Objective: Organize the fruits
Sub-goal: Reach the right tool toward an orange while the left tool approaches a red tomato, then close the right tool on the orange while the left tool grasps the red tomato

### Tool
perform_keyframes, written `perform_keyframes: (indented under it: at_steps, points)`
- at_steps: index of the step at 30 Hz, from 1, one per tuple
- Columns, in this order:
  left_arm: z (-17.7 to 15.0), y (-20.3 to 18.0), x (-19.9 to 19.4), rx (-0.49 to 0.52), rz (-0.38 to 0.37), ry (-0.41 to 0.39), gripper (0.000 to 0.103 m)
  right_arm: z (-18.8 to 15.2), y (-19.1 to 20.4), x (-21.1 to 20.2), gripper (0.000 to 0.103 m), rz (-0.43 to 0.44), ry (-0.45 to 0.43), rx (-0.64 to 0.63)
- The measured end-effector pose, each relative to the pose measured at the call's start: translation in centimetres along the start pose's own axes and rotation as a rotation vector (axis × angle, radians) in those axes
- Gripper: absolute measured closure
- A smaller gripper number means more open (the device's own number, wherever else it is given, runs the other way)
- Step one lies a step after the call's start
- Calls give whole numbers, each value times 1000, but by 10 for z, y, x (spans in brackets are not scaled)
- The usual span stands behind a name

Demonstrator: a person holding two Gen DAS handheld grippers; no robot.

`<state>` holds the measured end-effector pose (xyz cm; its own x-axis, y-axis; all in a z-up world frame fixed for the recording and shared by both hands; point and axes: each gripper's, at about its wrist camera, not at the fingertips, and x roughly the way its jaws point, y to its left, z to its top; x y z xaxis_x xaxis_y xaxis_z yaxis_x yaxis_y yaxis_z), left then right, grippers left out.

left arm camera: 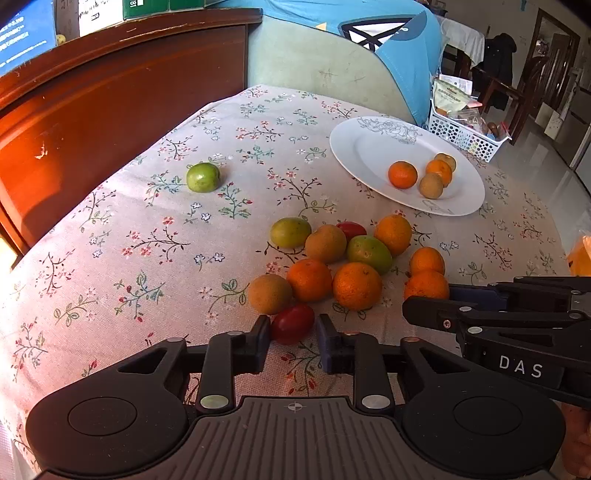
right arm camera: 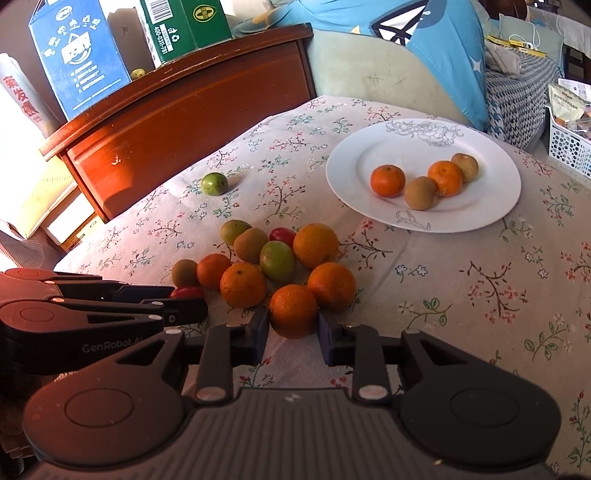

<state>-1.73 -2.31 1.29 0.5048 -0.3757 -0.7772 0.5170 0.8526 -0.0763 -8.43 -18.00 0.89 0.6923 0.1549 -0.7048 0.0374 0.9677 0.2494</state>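
Fruits: a loose pile of oranges, brown kiwi-like ones, green ones and small red ones sits mid-tabletop, most of them touching; one green fruit lies alone, well apart toward the wooden cabinet; white plate with a line-drawn flower on its rim holds two oranges and two brown fruits, clustered near the plate's nearer half.

Left tongs: jaws apart, bracketing a small red fruit at the near edge of the pile; left pad at its skin, right pad looks slightly off it; cannot tell if it's actually clamped.

Right tongs: jaws either side of the nearest orange, pads at or just beside its flanks; grip not confirmable either; orange rests on the cloth, touching its neighbour behind.

Surface: tabletop under a pale floral tablecloth, printed twigs with small red and blue blossoms; strong warm sunlight from the left.

Room: dark red-brown cabinet against the tabletop's far-left edge, blue carton and green box on top; pale green chair back with a blue cloth draped over it behind the plate; white perforated basket with packets at far right; dark wooden furniture and a doorway further back in the left wrist view.
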Motion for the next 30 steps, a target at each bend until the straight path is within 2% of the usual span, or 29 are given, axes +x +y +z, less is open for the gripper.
perform_keyframes:
  at_steps: [13,22,30]
  points:
    - [2,-5,-15,2,-11,-27,82,1,-1,-7,75,13,-13,5]
    - [18,-13,-36,2,-25,-109,82,11,-4,-26,75,39,-51,39]
    - [42,-20,-46,-17,-44,-178,82,35,-9,-46,75,50,-115,31]
